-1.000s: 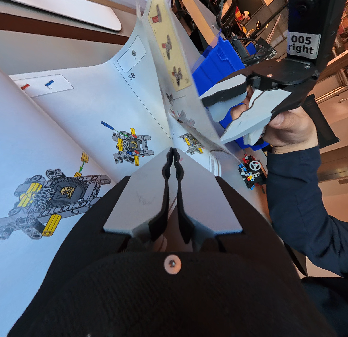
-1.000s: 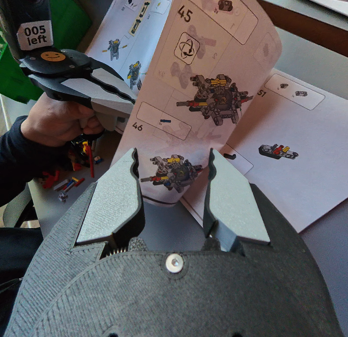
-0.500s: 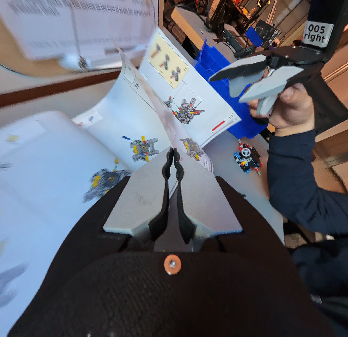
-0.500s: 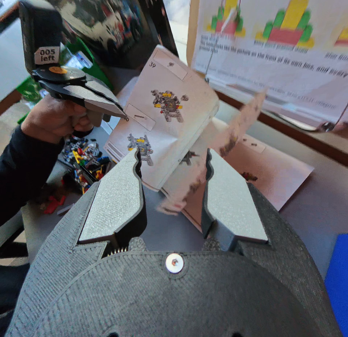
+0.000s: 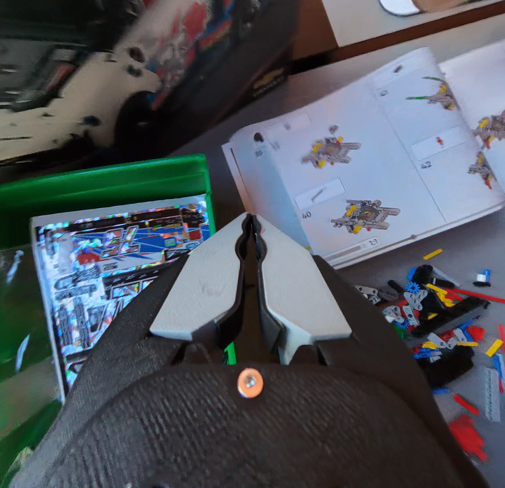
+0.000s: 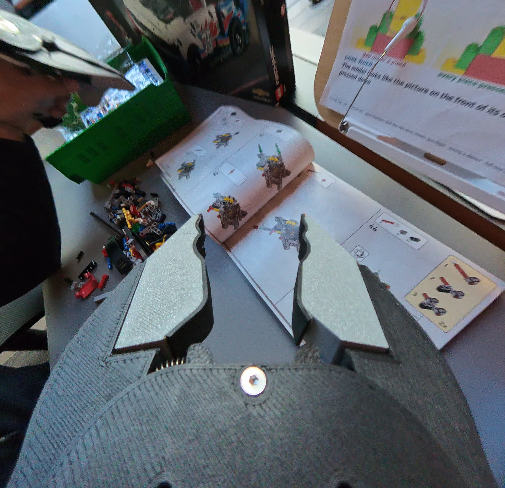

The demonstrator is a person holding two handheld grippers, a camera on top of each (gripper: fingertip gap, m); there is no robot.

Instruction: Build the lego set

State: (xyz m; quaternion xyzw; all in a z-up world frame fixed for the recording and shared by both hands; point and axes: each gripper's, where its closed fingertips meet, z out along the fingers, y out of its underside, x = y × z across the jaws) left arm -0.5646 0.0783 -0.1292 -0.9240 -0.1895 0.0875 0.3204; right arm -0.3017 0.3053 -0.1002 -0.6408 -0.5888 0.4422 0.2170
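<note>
My left gripper (image 5: 250, 218) is shut, and nothing shows between its fingertips. It hovers between a green bin (image 5: 109, 174) and the left edge of an open instruction booklet (image 5: 369, 174) lying on the grey table. In the right wrist view it is a blurred shape at the upper left (image 6: 82, 70), above the green bin (image 6: 123, 141). My right gripper (image 6: 250, 223) is open and empty, above the near edge of the booklet (image 6: 273, 188) by its spine. One left-hand page (image 6: 287, 158) bulges up in a curl.
A shiny sticker sheet (image 5: 114, 245) lies in the bin. A pile of small coloured bricks (image 5: 437, 311) lies left of the booklet, also in the right wrist view (image 6: 131, 221). A dark toy-car box (image 6: 218, 38) stands behind. A clipboard with a printed sheet (image 6: 423, 79) stands at the back right. My right fingertips sit around 35 centimetres from my left ones.
The pages that stood lifted at my left fingertips have come down and the booklet lies open. My left gripper has swung left toward the green bin, still shut. My right gripper stays open.
</note>
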